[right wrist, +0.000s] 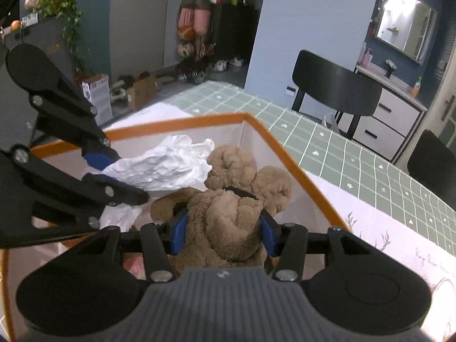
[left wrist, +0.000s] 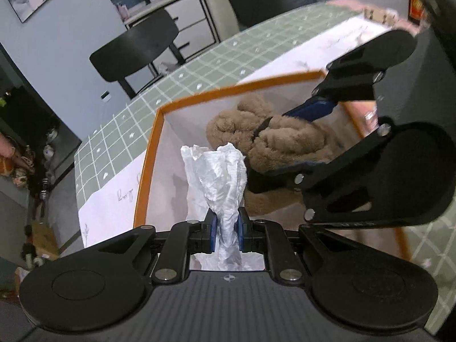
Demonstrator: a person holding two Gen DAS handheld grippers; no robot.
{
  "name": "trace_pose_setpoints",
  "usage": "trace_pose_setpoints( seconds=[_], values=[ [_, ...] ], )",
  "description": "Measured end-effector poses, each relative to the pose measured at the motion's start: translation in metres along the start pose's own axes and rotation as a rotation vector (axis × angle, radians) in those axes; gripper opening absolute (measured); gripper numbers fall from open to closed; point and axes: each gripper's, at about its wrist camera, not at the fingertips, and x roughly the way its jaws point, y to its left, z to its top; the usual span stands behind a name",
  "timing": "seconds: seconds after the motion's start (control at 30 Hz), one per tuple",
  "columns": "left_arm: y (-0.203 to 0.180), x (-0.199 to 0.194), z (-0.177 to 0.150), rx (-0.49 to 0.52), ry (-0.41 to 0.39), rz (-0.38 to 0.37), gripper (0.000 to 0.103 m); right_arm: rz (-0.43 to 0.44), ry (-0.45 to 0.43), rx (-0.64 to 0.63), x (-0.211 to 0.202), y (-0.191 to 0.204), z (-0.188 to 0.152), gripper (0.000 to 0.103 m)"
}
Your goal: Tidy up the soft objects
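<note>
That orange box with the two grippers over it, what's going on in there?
A person is packing soft things into the orange-rimmed box on the checked tablecloth. The left gripper is shut on a crumpled white plastic bag, held up inside the box. The right gripper is shut on a brown teddy bear, which is also inside the box walls, right beside the bag. Neither item has been released yet. Something pink shows under the bear.
</note>
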Motion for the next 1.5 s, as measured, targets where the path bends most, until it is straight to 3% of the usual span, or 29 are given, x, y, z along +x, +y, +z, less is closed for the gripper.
trace_pose_setpoints(
  seconds=[0.5,0.57,0.63,0.73,0.97,1.23,1.4,1.5],
  values=[
    [-0.006,0.033,-0.003,0.01,0.056,-0.027,0.019,-0.039,0.121,-0.018,0.047,-0.015,-0.002,0.052],
    [-0.01,0.041,-0.001,0.029,0.074,-0.012,0.028,-0.038,0.136,-0.017,0.05,-0.016,-0.003,0.055],
    [-0.014,0.045,-0.002,0.042,0.09,0.006,0.048,-0.044,0.153,-0.036,0.054,-0.013,-0.005,0.056],
    [-0.015,0.045,-0.002,0.043,0.093,0.033,0.066,-0.046,0.149,-0.033,0.053,-0.012,-0.004,0.057],
    [-0.009,0.021,-0.003,0.03,0.06,0.063,0.078,-0.051,0.089,-0.003,0.032,-0.011,-0.004,0.065],
    [-0.005,-0.028,-0.012,-0.07,-0.056,0.071,0.077,-0.027,-0.008,0.035,-0.013,-0.009,-0.01,0.067],
    [-0.016,-0.067,-0.019,-0.169,-0.183,0.158,0.077,-0.018,-0.086,0.077,-0.049,-0.01,-0.02,0.069],
    [-0.025,-0.094,-0.023,-0.226,-0.267,0.167,0.08,-0.01,-0.126,0.102,-0.071,-0.011,-0.028,0.071]
  ],
)
